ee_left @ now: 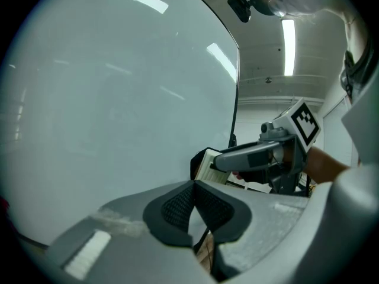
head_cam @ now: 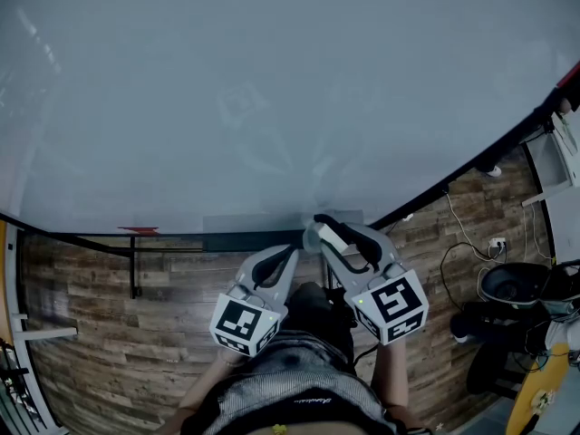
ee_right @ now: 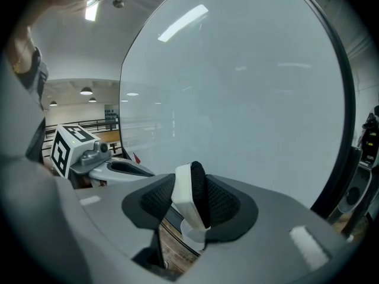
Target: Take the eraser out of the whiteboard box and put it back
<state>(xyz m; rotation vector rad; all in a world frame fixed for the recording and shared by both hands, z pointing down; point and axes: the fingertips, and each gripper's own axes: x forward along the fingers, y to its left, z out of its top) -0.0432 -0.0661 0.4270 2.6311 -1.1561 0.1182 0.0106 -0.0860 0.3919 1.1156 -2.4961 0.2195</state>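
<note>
Between the pads of your right gripper stands the eraser, white back to one pad and black felt to the other; the jaws are part-way apart and clamped on it, so it is gripped upright and clear of the box. From the head view the same eraser shows at the tips of that gripper, just above the right end of the grey whiteboard box, which sits along the lower edge of the whiteboard; whether the eraser touches the box cannot be told. Your left gripper has its pads pressed together at the tips with nothing between them; it points toward the board, just beside the right one and a little lower in the head view. Its own camera sees the right gripper reaching in from the side with the eraser at its end. Farther left on the board's lower edge lies a small red object, well apart from both grippers. Below the board runs a wooden floor, with loose cables at the right, clear of your reach to the box.
</note>
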